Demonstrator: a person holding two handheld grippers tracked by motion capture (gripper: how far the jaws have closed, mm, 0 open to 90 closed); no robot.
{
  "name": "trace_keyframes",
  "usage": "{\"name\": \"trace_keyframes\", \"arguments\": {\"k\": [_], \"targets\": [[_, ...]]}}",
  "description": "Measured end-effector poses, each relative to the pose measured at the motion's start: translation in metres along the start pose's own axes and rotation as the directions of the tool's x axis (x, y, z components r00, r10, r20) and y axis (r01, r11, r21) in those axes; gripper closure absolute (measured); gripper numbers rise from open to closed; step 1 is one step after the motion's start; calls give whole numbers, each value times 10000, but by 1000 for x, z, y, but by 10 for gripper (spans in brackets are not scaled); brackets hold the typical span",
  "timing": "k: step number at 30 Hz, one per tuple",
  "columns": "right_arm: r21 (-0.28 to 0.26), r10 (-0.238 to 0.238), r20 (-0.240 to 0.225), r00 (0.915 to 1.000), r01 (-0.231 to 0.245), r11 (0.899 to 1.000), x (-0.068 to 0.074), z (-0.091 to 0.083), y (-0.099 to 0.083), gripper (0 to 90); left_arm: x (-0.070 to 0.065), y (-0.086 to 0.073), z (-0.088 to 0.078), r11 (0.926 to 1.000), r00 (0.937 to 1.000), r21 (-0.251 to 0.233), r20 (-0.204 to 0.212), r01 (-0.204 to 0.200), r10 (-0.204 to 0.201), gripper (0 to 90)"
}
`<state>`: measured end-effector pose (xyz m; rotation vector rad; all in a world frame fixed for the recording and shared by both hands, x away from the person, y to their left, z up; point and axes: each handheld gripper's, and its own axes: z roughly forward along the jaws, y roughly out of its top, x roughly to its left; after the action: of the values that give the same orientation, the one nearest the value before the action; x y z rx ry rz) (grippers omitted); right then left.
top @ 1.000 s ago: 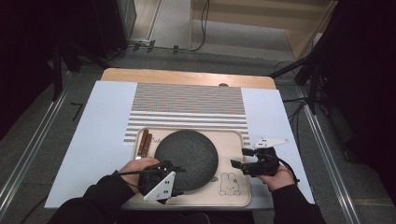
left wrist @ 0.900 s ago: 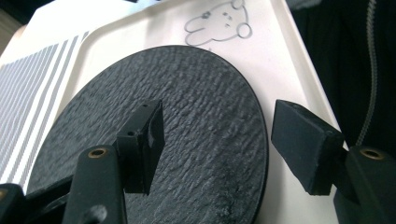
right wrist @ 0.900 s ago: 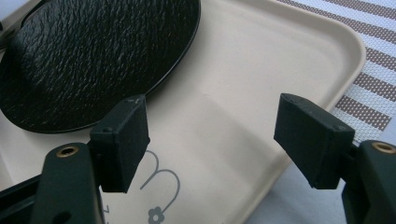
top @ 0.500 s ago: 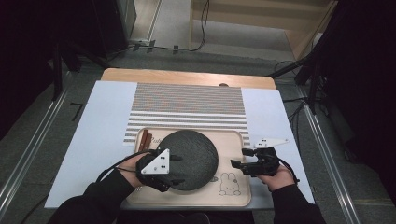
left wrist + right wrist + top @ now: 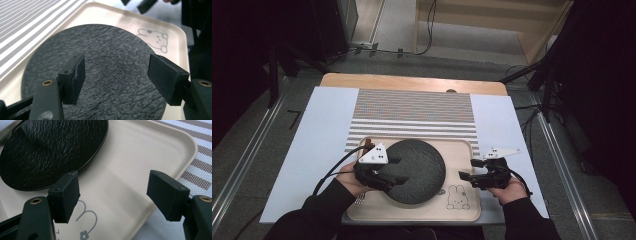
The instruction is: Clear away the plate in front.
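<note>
The left tool [image 5: 393, 170] hovers over the round dark textured mat [image 5: 414, 170], its jaws wide and just opening further, nothing between the pads [image 5: 75, 77]. The right tool [image 5: 468, 176] hangs at the tray's three o'clock edge, jaws also wide apart and empty. The mat lies flat in the middle of the beige tray [image 5: 462, 150], the rabbit drawing [image 5: 455, 193] at its five o'clock. Laying the mat looks done; a dark handle [image 5: 367, 143] sits at the tray's ten o'clock corner, unhandled.
</note>
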<state>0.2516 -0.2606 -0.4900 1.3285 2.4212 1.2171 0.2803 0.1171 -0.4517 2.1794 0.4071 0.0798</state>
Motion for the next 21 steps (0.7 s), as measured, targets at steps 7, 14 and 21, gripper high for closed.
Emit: {"name": "trace_keyframes", "arguments": {"k": [7,14,21], "targets": [[5,-26,-30,10000,26,10000,0,0,0,245,9,-1,-5,9907,9892,-65,-545,1360,-1361,283],[38,-64,-37,10000,64,10000,0,0,0,245,21,-6,-14,9649,9595,-378,-1020,2600,-2625,212],[45,-95,-79,9999,95,9999,1,1,0,240,29,-11,-26,9510,9392,-692,-1506,3014,-3086,209]]}}
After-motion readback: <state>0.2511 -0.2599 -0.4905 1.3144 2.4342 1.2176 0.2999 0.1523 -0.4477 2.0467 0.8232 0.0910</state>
